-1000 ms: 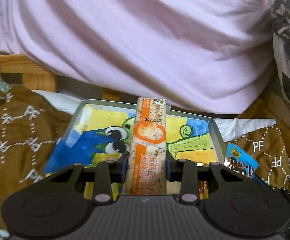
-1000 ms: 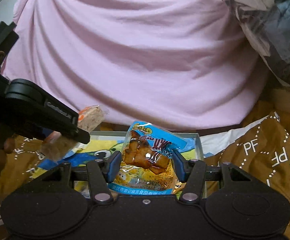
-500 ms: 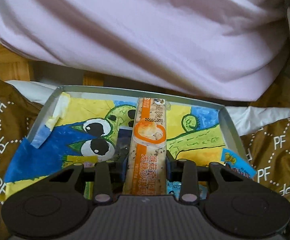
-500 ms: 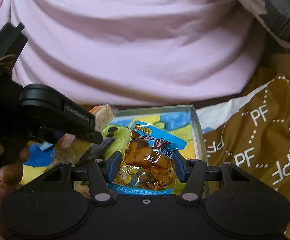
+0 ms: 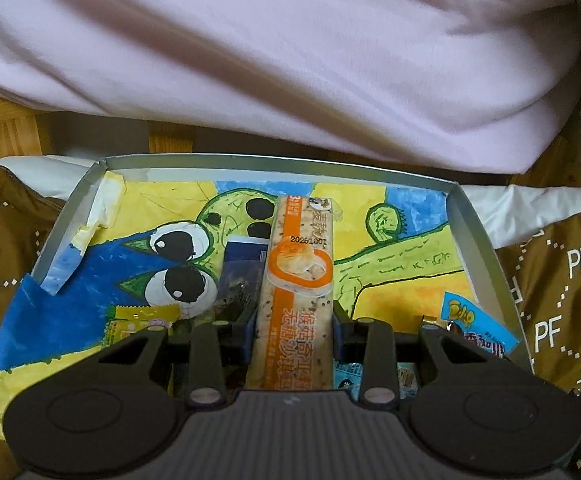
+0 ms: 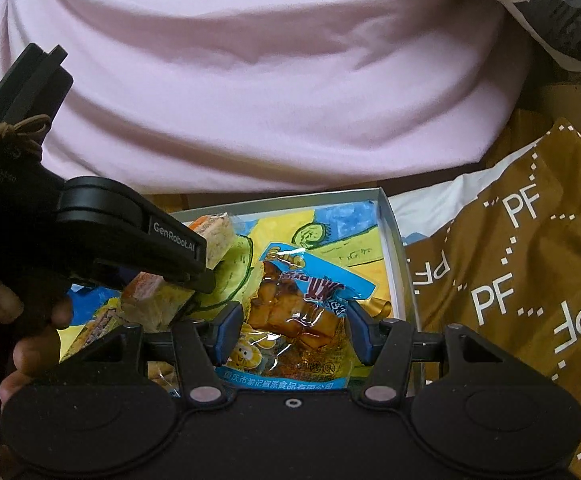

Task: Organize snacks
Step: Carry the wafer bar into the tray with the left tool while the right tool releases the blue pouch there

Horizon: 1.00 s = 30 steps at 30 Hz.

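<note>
Left wrist view: left gripper (image 5: 294,330) jaws clamp a long orange-striped speckled snack bar (image 5: 299,280); right gripper (image 6: 293,330) jaws pinch a blue-edged clear snack packet (image 6: 298,308) over the shallow grey cardboard box (image 5: 478,232).

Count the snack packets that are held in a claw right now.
2. The long orange bar is clamped in the left claw over the box. The blue-topped packet is clamped in the right claw. Loose packets lie underneath, partly hidden.

L gripper (image 5: 294,320) clamped on bar, R gripper (image 6: 295,334) clamped on packet, L hand (image 6: 30,332) gripping handle
</note>
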### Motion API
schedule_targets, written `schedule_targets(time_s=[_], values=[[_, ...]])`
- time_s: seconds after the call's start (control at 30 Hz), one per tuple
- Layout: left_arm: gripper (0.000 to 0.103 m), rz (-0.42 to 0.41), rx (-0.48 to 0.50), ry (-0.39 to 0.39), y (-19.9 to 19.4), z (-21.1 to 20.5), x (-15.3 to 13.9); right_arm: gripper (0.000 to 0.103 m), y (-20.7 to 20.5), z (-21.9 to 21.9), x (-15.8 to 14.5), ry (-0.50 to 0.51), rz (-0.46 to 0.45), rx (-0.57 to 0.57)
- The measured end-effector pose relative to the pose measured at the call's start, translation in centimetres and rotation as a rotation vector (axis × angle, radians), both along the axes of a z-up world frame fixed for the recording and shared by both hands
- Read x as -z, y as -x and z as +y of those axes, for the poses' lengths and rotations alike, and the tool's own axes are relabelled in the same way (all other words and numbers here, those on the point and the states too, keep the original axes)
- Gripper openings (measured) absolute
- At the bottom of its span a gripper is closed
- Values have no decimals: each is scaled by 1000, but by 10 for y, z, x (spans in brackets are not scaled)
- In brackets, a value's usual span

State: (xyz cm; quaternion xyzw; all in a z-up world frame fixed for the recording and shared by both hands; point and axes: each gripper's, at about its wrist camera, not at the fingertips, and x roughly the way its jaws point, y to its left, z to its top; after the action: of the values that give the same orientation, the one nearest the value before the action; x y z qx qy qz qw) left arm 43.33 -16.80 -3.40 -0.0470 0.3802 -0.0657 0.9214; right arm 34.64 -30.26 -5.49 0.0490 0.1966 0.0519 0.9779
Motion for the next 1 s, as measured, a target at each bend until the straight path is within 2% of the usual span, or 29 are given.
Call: schedule_targets(time_s=[0.47,0.53,0.63,0.7,0.73,0.8,1.0], values=[[39,-9,-23,-20,0,-2,4,59,-3,0,3,9,22,23],[41,-9,-35,-5,3,1,2,62,-3,0,2,10,20,26],[54,-21,-52,32,8,8,-2,70,1,0,-1,12,7,29],[65,-46,-73,35,14,11,-7,75,4,0,-4,15,-3,33],[67,-60,-82,36,18,13,-10,77,7,0,-6,17,-9,36],[80,-90,-98,36,27,16,-17,81,12,0,-12,20,-22,46],[99,-194,-128,37,56,32,-49,92,35,0,-33,32,-74,61]])
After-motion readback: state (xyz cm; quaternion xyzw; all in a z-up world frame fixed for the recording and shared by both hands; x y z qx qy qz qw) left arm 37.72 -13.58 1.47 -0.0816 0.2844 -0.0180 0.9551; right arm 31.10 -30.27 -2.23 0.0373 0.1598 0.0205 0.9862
